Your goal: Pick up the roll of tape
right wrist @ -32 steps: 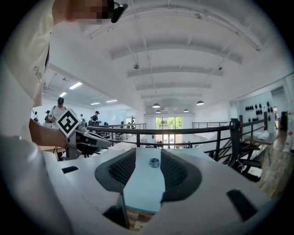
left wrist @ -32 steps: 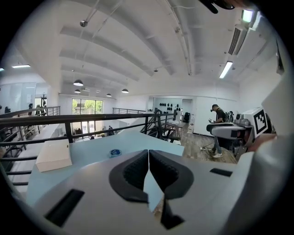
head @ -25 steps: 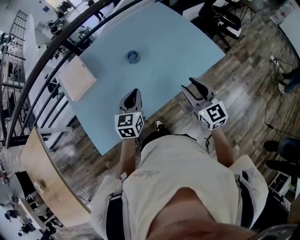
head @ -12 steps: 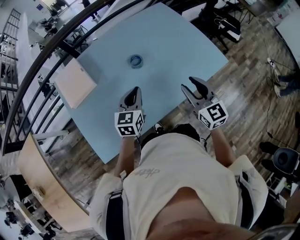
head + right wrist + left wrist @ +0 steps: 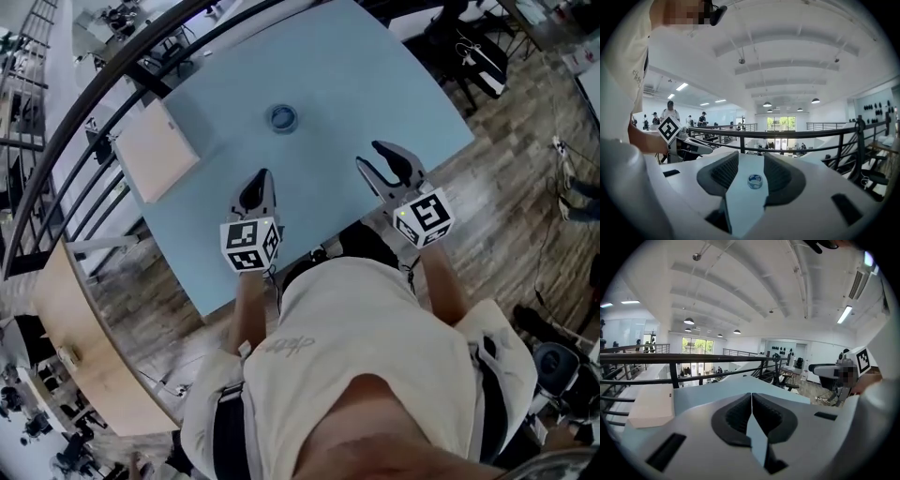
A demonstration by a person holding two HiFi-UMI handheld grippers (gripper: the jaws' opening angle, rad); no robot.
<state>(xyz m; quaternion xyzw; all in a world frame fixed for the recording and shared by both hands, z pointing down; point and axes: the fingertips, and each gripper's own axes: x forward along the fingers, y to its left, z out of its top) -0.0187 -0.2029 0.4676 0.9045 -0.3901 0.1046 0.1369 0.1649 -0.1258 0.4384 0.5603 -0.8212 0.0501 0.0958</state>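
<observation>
The roll of tape is a small blue ring lying flat on the light blue table, far from both grippers. In the right gripper view the tape shows between the spread jaws, well ahead on the table. My right gripper is open and held over the table's near edge. My left gripper is shut, jaws pressed together, nothing in them, hovering over the near part of the table. The tape does not show in the left gripper view.
A flat beige board lies at the table's left side. A dark metal railing runs behind the table. Wood floor lies to the right, with chairs beyond the far corner.
The view has shifted forward over the table; both grippers have come further over the table surface, toward the tape. Jaw states look unchanged.
</observation>
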